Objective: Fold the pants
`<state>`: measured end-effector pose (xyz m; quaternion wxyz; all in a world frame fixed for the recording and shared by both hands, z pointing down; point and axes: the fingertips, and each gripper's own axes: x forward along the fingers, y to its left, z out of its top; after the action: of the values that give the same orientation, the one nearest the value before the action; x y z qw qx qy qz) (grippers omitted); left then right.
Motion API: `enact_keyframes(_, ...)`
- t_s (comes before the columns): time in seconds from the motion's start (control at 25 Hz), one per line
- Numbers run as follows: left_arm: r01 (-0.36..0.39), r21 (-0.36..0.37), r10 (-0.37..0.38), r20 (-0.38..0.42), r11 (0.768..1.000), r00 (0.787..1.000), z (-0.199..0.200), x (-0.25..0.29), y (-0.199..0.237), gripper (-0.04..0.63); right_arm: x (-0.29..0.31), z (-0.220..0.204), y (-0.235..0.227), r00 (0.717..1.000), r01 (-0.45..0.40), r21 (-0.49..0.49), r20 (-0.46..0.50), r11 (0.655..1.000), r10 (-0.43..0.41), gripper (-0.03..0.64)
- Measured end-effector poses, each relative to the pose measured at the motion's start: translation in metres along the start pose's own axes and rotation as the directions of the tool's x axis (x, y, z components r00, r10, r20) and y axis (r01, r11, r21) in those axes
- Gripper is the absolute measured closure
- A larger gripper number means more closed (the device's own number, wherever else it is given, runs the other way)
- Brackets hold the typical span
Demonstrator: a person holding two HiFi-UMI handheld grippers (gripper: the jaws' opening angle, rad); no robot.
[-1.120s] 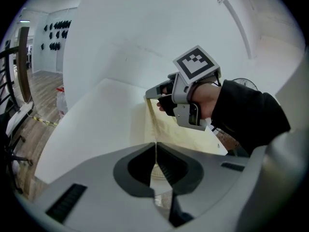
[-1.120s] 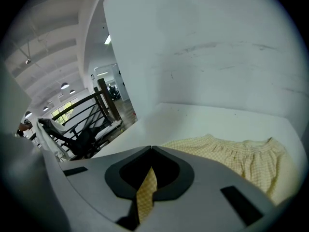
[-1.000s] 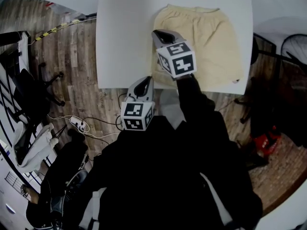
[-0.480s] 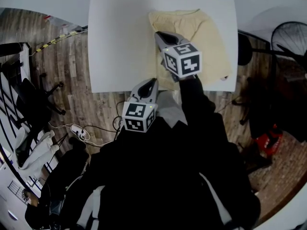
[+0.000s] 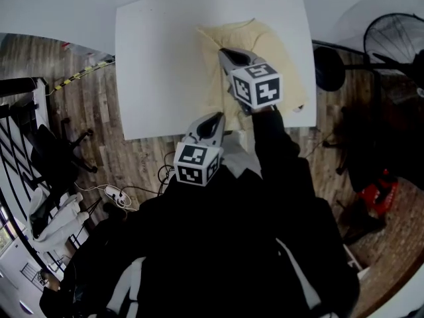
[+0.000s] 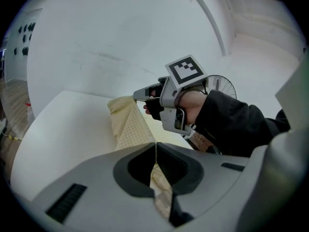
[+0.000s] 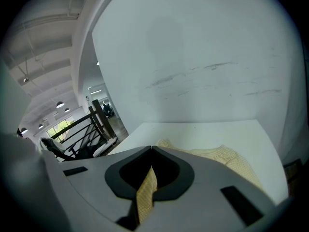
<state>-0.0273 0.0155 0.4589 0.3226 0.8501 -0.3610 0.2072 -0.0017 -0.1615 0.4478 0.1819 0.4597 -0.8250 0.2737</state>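
Pinching cloth, left gripper point(image 5: 215, 116) and right gripper point(image 5: 226, 52) hold the cream pants point(image 5: 281, 52) on the white table point(image 5: 152, 65), upper centre of the head view. Left gripper view: jaws pressed together on a thin fold. Right gripper view: likewise. The fabric looks light and limp, so hems suit gripping.

The pants point(image 5: 286, 53) lie on the table point(image 5: 159, 65), right half (fan point(image 5: 397, 38) farther right).
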Motion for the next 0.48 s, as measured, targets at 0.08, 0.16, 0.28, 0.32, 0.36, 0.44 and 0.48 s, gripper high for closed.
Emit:
enact_keyframes(0.08, 0.018, 0.009, -0.018, -0.004, 1.000, 1.000, 0.003, 0.004, -0.008, 0.581, -0.006, 0.001, -0.007, 1.000, -0.001, 0.007, 0.008, 1.000, 0.001, 0.611)
enact_keyframes(0.16, 0.041, 0.012, -0.041, -0.008, 0.999, 0.999, 0.005, 0.008, -0.020, 0.581, -0.014, 0.002, -0.015, 1.000, -0.002, 0.008, 0.011, 1.000, 0.002, 0.611)
enact_keyframes(0.28, 0.078, -0.005, -0.078, -0.016, 0.997, 0.997, 0.007, 0.019, -0.043, 0.581, -0.029, -0.001, -0.030, 1.000, -0.003, 0.006, 0.010, 1.000, 0.003, 0.611)
enact_keyframes(0.32, 0.090, -0.012, -0.090, -0.018, 0.996, 0.996, 0.007, 0.023, -0.049, 0.581, -0.033, -0.002, -0.035, 1.000, -0.002, 0.008, 0.011, 1.000, 0.002, 0.611)
enact_keyframes(0.36, 0.104, -0.020, -0.104, -0.019, 0.994, 0.994, 0.008, 0.026, -0.056, 0.581, -0.037, -0.003, -0.040, 1.000, -0.002, 0.011, 0.014, 1.000, 0.001, 0.611)
enact_keyframes(0.44, 0.133, -0.036, -0.134, -0.020, 0.990, 0.991, 0.011, 0.033, -0.070, 0.581, -0.045, -0.004, -0.049, 1.000, -0.001, 0.018, 0.020, 1.000, 0.001, 0.609)
enact_keyframes(0.48, 0.147, -0.042, -0.148, -0.021, 0.988, 0.989, 0.012, 0.037, -0.077, 0.581, -0.049, -0.004, -0.054, 1.000, -0.001, 0.019, 0.023, 1.000, 0.001, 0.611)
